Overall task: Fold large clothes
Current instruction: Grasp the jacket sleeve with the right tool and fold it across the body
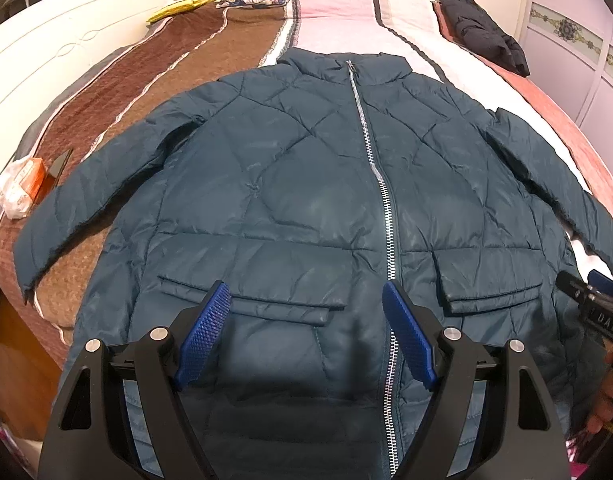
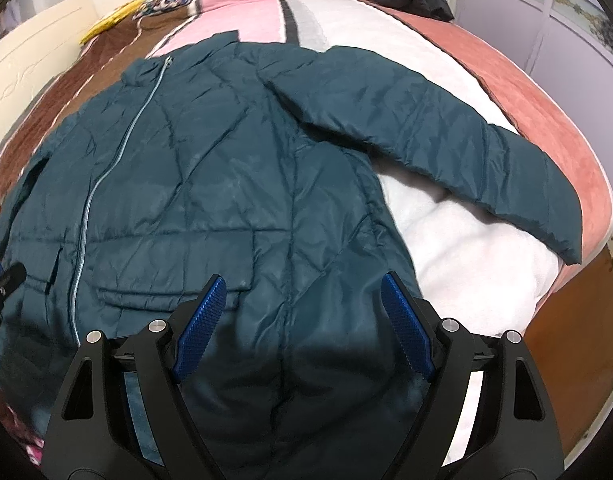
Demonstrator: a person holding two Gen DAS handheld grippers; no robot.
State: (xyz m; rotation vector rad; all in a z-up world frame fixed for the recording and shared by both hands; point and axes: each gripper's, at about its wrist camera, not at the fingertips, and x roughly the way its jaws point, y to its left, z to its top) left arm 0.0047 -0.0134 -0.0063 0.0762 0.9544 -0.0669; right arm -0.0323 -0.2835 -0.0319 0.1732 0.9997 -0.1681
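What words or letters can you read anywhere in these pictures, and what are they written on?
"DAB": white letters on the black body of the right claw, at the right edge of the left wrist view; there may be more letters out of sight.
Orange packet at the bed's left edge: print too blurred to read.
Teal jacket: no label or words show.

Striped bedspread (image 1: 246,44), black garment (image 1: 482,32)

teal jacket (image 1: 290,184) flat on bed (image 1: 146,92), tongs (image 1: 306,292) spread
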